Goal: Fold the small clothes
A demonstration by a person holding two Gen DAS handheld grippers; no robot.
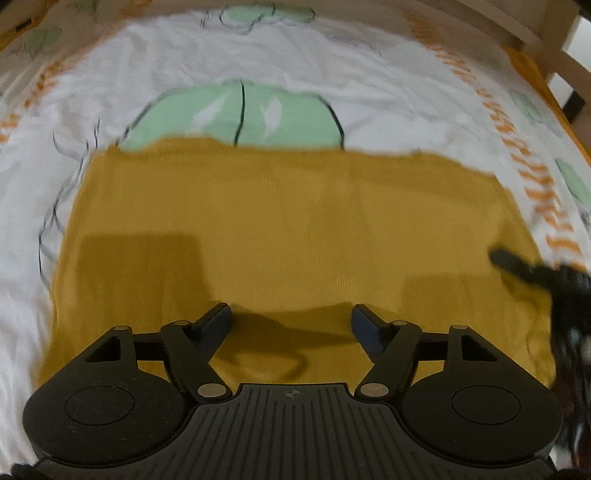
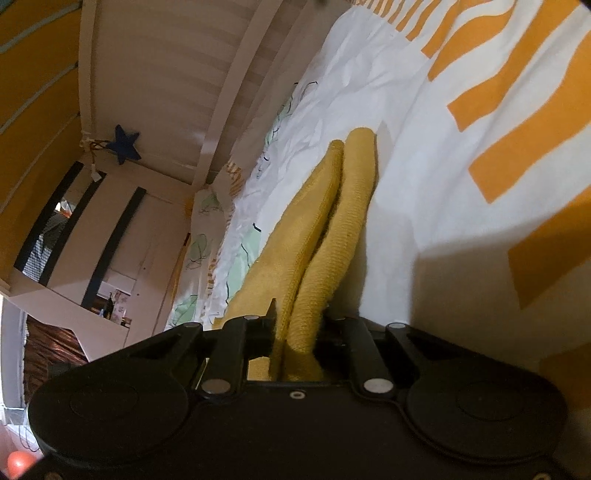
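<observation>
Left wrist view: looks steeply down along left gripper (image 1: 291, 325), close above mustard garment (image 1: 288, 229) lying flat on bed sheet (image 1: 258, 59); bed frame (image 1: 517, 29) at far right.

Right wrist view: rolled sideways, near level, skims low over bed sheet (image 2: 406, 155); right gripper (image 2: 299, 325) fills near edge, garment fold (image 2: 332, 221) runs straight away from lens. Far left: wooden slats (image 2: 229, 92), blue star (image 2: 123, 144).

Shared: garment, sheet. Right gripper (image 1: 517, 264) enters left view at right edge.
</observation>
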